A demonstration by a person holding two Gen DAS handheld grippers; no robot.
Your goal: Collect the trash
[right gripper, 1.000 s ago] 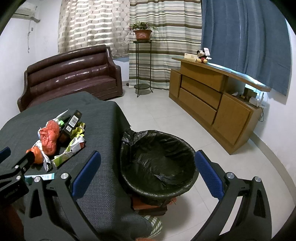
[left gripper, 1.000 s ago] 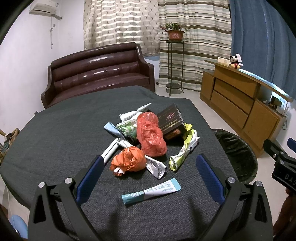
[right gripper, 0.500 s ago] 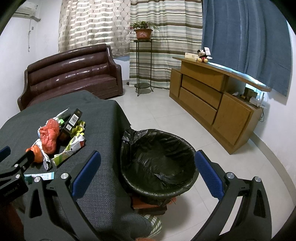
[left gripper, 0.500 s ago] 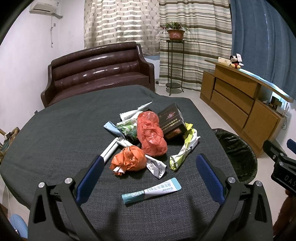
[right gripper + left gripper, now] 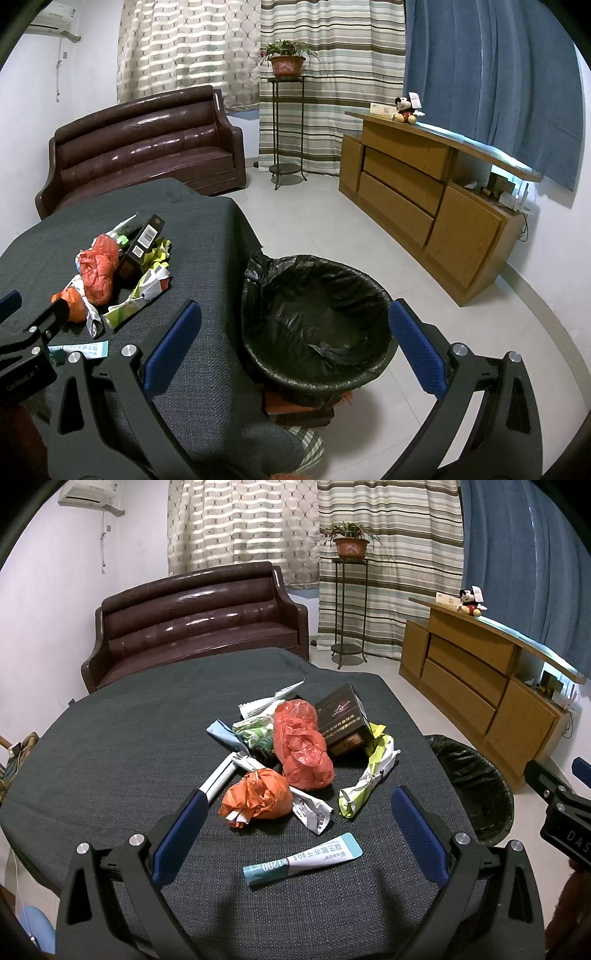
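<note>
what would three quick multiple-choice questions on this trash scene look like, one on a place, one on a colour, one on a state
1. Where does the teal and white sachet lie?
A. in the bin
B. on the table, nearest the left tongs
C. on the sofa

2. What colour is the liner of the bin?
A. black
B. white
C. blue

3. How do the left tongs stand?
A. shut on the sachet
B. shut on an orange bag
C. open, holding nothing

Answers:
1 B, it lies flat on the grey table, in front of the trash pile.
2 A, a glossy black bag folds over the rim.
3 C, the blue pads sit wide apart with the sachet lying free between them; the right tongs are open too.
</note>
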